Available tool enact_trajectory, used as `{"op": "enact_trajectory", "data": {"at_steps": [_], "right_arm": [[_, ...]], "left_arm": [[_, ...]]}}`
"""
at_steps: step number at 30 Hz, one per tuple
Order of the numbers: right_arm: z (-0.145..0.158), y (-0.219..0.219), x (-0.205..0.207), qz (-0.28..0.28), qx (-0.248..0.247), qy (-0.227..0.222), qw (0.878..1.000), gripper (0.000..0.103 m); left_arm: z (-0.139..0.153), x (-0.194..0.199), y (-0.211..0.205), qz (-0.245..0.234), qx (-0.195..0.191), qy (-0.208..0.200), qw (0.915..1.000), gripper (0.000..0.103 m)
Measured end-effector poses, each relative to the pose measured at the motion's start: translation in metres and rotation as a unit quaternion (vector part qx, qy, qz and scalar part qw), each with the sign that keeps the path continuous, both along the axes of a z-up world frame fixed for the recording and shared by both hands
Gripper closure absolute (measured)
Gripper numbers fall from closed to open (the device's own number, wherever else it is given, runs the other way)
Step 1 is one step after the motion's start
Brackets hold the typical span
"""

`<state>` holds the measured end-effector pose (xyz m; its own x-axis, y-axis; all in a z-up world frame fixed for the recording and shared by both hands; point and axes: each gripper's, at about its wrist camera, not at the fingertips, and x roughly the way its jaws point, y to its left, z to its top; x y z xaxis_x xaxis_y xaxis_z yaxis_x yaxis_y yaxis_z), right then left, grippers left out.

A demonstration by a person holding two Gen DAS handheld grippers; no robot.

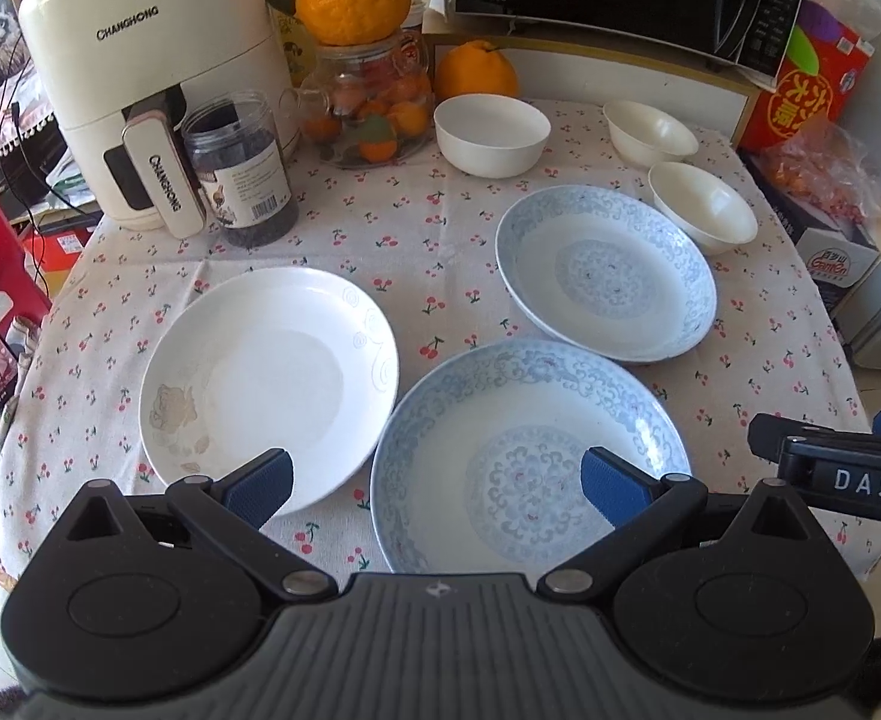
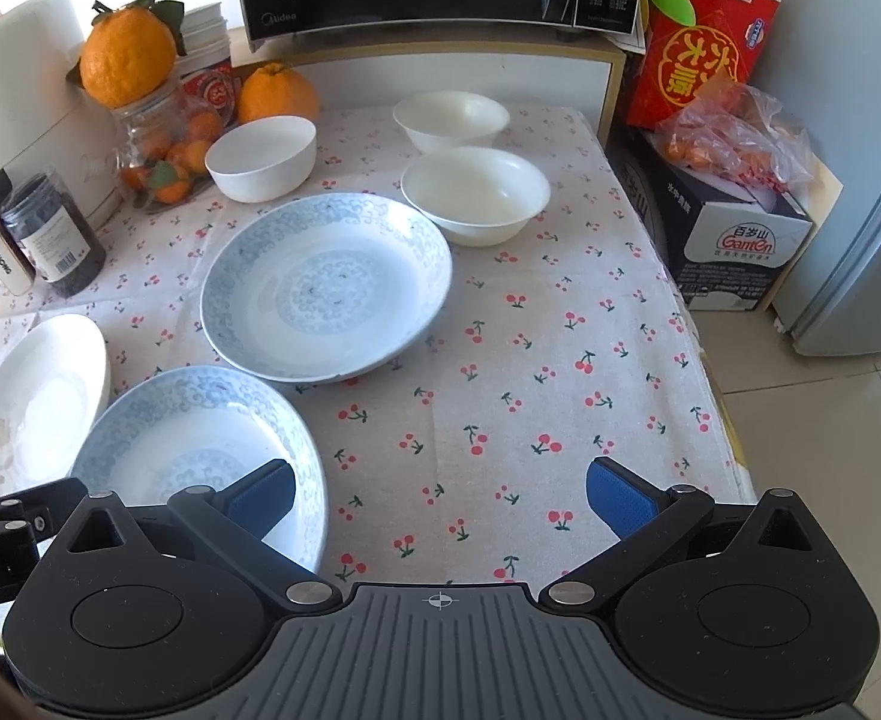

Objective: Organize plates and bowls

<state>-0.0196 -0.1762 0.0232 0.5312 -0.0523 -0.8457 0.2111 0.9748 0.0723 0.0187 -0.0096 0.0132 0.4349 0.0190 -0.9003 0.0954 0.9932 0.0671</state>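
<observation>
- The white plate [image 1: 269,387] with the faint flower print lies farthest left on the cherry-print tablecloth [image 1: 440,228], near the front edge. It sits ahead and to the left of the left gripper [image 1: 437,483], whose left blue pad hangs over the plate's near rim without touching it, as far as the left wrist view shows.
- The left gripper is spread wide and holds nothing; its right pad hovers above the near blue-patterned plate [image 1: 530,456].
- That near blue-patterned plate lies directly under and just ahead of the left gripper, just beside the white plate, rims close or touching; I cannot tell which.
- The far blue-patterned plate [image 2: 326,285] sits behind it and to the right. Their rims are close, perhaps overlapping in the left wrist view.
- The right gripper [image 2: 440,495] is also spread wide and empty, poised over bare cloth. The near blue plate lies to its left under its left pad; the far blue plate lies ahead and slightly left.
- Three white bowls stand at the back: the deep bowl [image 2: 260,159] on the left, the back bowl [image 2: 451,120] behind the front bowl [image 2: 476,195], the latter just beside the far blue plate.
- My judgement: nothing is stacked yet. The left gripper is nearer the two front plates; the right is nearer the far plate and the two right-hand bowls. Round dishes have no long axis, so either needs a rim grip.
</observation>
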Motion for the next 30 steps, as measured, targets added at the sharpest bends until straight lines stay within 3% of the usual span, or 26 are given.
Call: {"op": "enact_trajectory", "data": {"at_steps": [5,9,13,16,19,21,24,27,29,30], "right_arm": [[0.013,-0.010,0.012,-0.001,0.001,-0.008,1.000,0.000],[0.018,-0.020,0.031,-0.003,0.024,-0.012,1.000,0.000],[0.010,-0.020,0.058,0.033,0.024,-0.002,0.999,0.000],[-0.005,-0.026,0.076,0.037,0.058,0.003,0.998,0.000],[-0.025,-0.037,0.088,0.019,0.077,-0.011,0.997,0.000],[-0.037,-0.049,0.100,0.011,0.098,0.007,0.995,0.001],[-0.048,-0.067,0.112,-0.001,0.150,-0.006,0.989,0.005],[-0.061,-0.082,0.123,-0.021,0.189,-0.001,0.982,0.022],[-0.072,-0.089,0.129,-0.033,0.215,0.010,0.976,0.047],[-0.076,-0.092,0.132,-0.038,0.228,0.016,0.973,0.054]], "left_arm": [[0.009,0.013,0.000,-0.006,-0.009,-0.018,0.9998,0.000],[0.011,0.025,-0.007,-0.053,-0.028,-0.026,0.9978,0.000],[0.003,0.044,-0.005,-0.063,-0.086,0.001,0.9943,0.002],[-0.006,0.056,-0.001,-0.065,-0.126,-0.001,0.9899,0.008],[-0.017,0.067,0.005,-0.059,-0.158,-0.009,0.9857,0.011],[-0.025,0.078,0.009,-0.051,-0.174,-0.006,0.9834,0.017],[-0.033,0.094,0.015,-0.045,-0.224,0.001,0.9736,0.027],[-0.043,0.104,0.018,-0.039,-0.251,0.009,0.9671,0.041],[-0.050,0.111,0.016,-0.040,-0.254,0.013,0.9664,0.049],[-0.050,0.113,0.014,-0.041,-0.254,0.011,0.9662,0.054]]}}
